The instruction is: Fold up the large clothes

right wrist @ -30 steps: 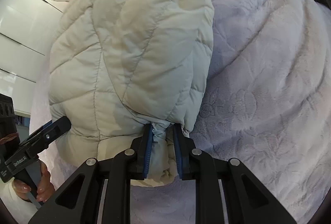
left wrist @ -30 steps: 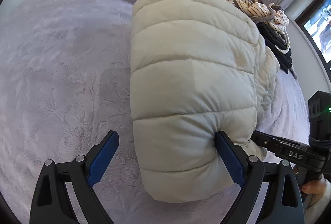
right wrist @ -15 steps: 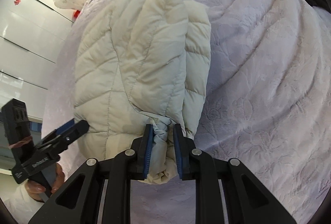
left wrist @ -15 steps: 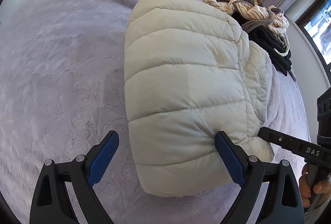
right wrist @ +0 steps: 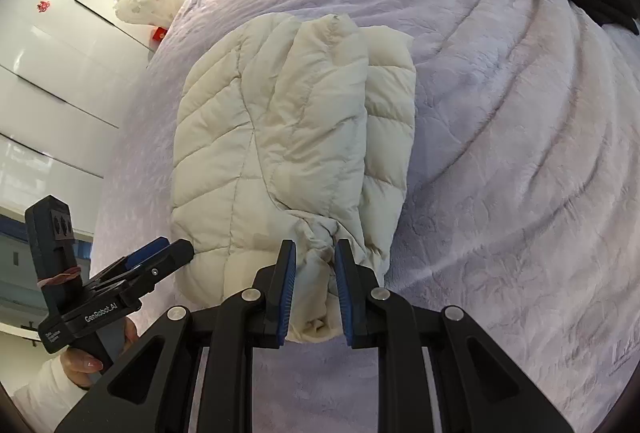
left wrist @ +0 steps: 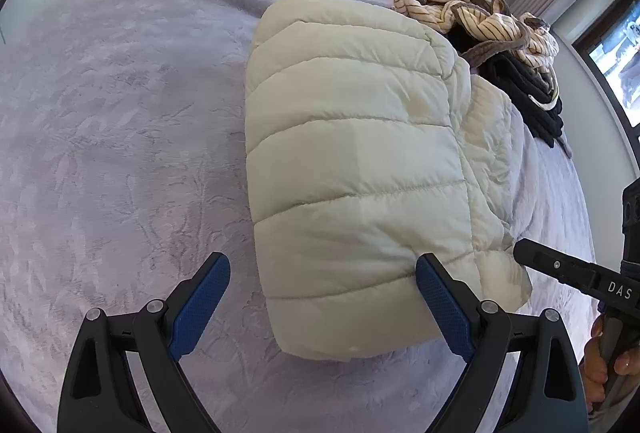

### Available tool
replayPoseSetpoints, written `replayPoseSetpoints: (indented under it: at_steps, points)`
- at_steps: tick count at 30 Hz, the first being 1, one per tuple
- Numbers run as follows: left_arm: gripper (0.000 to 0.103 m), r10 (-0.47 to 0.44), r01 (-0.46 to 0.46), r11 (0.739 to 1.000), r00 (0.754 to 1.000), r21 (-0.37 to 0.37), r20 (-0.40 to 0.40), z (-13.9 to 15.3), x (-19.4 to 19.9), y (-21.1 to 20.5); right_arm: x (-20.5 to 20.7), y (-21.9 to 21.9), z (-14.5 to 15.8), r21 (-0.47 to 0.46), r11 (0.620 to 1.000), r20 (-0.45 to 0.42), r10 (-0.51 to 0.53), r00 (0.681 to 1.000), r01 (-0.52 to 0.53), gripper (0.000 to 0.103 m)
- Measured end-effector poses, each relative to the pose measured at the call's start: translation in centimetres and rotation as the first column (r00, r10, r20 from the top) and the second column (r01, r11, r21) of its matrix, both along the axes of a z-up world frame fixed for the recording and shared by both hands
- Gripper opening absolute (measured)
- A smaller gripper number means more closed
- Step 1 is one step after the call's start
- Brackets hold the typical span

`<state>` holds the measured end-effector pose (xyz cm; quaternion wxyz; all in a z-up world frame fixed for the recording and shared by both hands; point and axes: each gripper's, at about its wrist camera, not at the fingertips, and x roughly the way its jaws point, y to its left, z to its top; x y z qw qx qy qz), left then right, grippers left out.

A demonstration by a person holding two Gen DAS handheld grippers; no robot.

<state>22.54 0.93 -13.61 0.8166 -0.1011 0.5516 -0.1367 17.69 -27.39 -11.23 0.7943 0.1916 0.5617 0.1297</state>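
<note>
1. The right gripper (right wrist: 314,253) is clenched on a bunched, twisted corner of the cream puffer jacket (right wrist: 288,137), the fabric pinched between its blue pads. I'd say the hold is taken at that edge so the person can carry the bundle or turn it over.
2. The left gripper (left wrist: 322,275) hangs slack, jaws spread wide. The jacket's near end sits between and just beyond its fingers, but neither pad presses on it. It looks ready to steady the other side.
3. The jacket lies ahead of both grippers on the lilac bedspread (left wrist: 120,153), already doubled into a thick, rounded block. Its quilted channels puff up like soft ribs; the shell looks smooth and slippery.
4. The bedspread is plush with a faint embossed leaf pattern.
5. Beyond the jacket, well apart from the grippers, a striped garment (left wrist: 476,13) lies crumpled over a black garment (left wrist: 524,89), probably waiting their turn.
</note>
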Motion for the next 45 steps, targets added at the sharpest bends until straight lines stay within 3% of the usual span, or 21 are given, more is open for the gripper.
replayPoseSetpoints:
  at_steps: [10,11,14,20,23,29,33,45]
  points:
    - [0.095,-0.006,0.007,0.998,1.0,0.066,-0.007,2.9,-1.8,0.3,-1.7,0.3,2.0,-0.026,1.0,-0.026,-0.017,1.0,0.016,0.023]
    - [0.095,-0.004,0.005,0.997,1.0,0.082,-0.01,3.3,-2.2,0.3,-1.9,0.4,2.3,-0.028,0.999,-0.03,-0.017,0.999,0.016,0.025]
    - [0.095,0.01,-0.008,0.993,1.0,0.114,-0.018,4.3,-3.0,0.5,-2.8,0.7,3.4,-0.043,0.999,-0.032,-0.019,0.999,0.017,0.046]
    - [0.095,0.038,-0.037,0.996,0.999,0.083,-0.007,7.2,-4.8,1.3,-4.2,1.5,5.2,-0.07,0.997,-0.037,-0.024,0.999,0.021,0.046]
    - [0.103,0.036,-0.035,0.994,0.999,0.106,-0.006,8.5,-5.4,1.3,-5.0,2.1,6.3,-0.09,0.996,-0.038,-0.026,0.999,0.023,0.05]
    - [0.103,0.041,-0.043,0.989,0.999,0.14,0.015,11.8,-7.1,1.5,-6.6,2.7,9.0,-0.13,0.991,-0.022,-0.045,0.999,0.041,0.081]
    - [0.103,0.039,-0.052,0.977,0.997,0.206,0.068,14.3,-9.0,1.6,-7.5,3.3,11.1,-0.218,0.974,-0.009,-0.062,0.998,0.059,0.088]
    - [0.103,0.088,-0.103,0.977,0.992,0.188,0.088,19.2,-11.9,2.7,-10.1,4.5,16.2,-0.303,0.943,0.106,-0.109,0.988,0.137,0.089]
